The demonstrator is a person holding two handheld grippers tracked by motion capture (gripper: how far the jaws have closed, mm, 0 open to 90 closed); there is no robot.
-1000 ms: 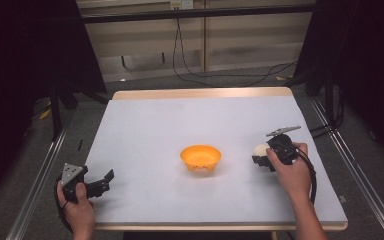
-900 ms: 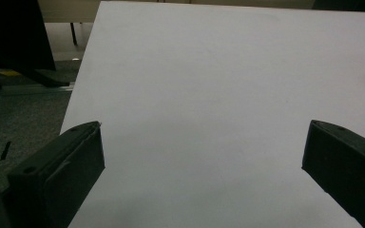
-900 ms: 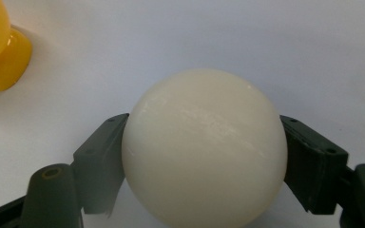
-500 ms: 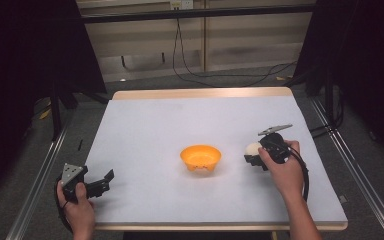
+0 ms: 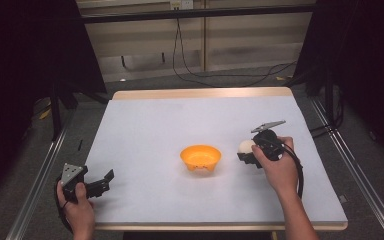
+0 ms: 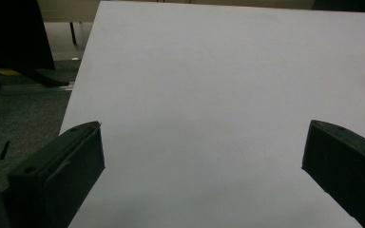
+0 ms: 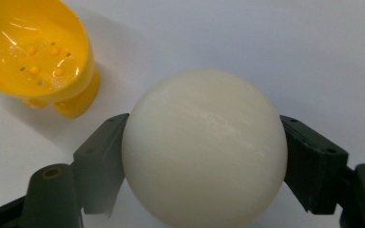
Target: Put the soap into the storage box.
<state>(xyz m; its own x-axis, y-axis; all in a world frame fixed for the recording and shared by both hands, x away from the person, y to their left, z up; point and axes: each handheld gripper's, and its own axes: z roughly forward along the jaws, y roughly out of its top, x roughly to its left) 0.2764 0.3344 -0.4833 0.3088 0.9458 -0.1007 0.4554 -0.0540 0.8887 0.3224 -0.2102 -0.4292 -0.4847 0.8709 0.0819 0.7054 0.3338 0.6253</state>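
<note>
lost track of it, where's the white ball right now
The white ball sits clamped between the right gripper's jaws, just right of the orange bowl in the high view, toward the table's right side.

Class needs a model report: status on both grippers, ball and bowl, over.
Right gripper shut on white ball. Left gripper open, empty, at table corner. Orange bowl empty, beside ball. Path between them unobstructed.
</note>
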